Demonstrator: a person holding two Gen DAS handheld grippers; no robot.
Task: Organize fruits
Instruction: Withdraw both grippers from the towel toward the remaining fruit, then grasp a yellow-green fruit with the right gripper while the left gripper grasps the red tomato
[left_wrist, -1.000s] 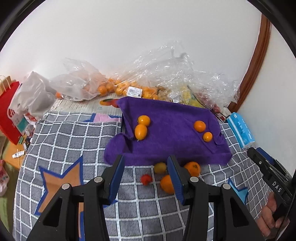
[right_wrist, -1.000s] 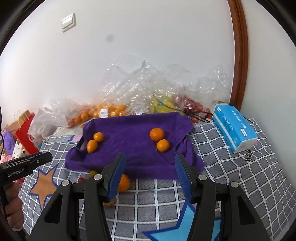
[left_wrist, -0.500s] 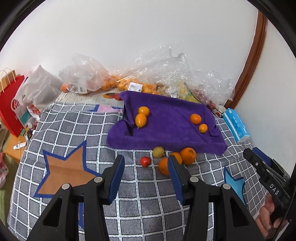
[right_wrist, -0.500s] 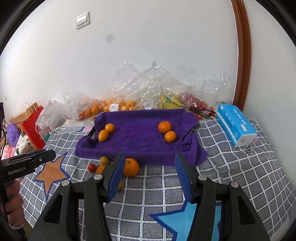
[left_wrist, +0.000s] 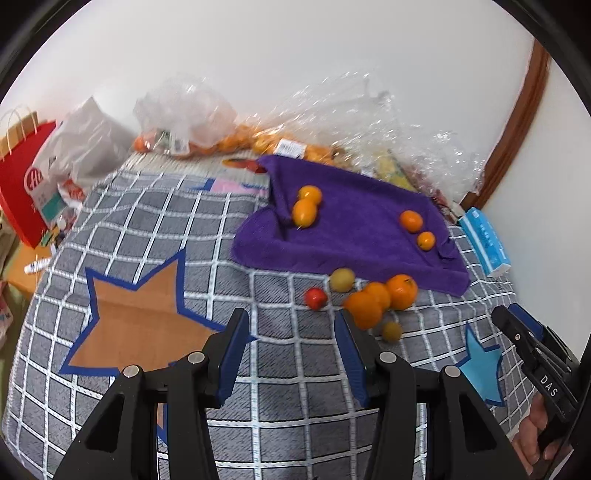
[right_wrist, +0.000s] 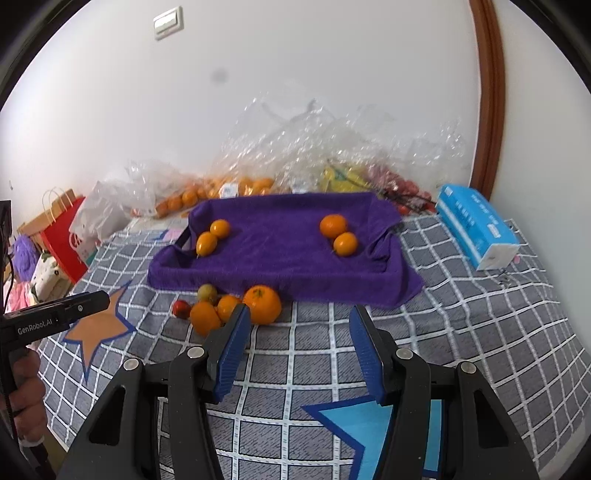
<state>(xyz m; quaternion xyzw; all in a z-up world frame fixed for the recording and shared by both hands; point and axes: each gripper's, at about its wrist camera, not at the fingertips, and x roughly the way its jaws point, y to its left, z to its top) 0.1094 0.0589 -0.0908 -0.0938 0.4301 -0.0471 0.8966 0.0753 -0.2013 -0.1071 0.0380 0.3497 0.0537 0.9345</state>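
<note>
Bedding in grey checks (right_wrist: 461, 314) was spread beneath a purple towel (right_wrist: 280, 254) bearing four oranges in two pairs. Loose fruits (left_wrist: 369, 299), perhaps seven, were clustered at its near edge. Left gripper (left_wrist: 291, 343) and right gripper (right_wrist: 299, 339) were held wide apart, empty.

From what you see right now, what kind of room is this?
Probably a room in a home: a checked star-pattern cover, a red shopping bag by the wall, a tissue pack, and a purple towel.
</note>
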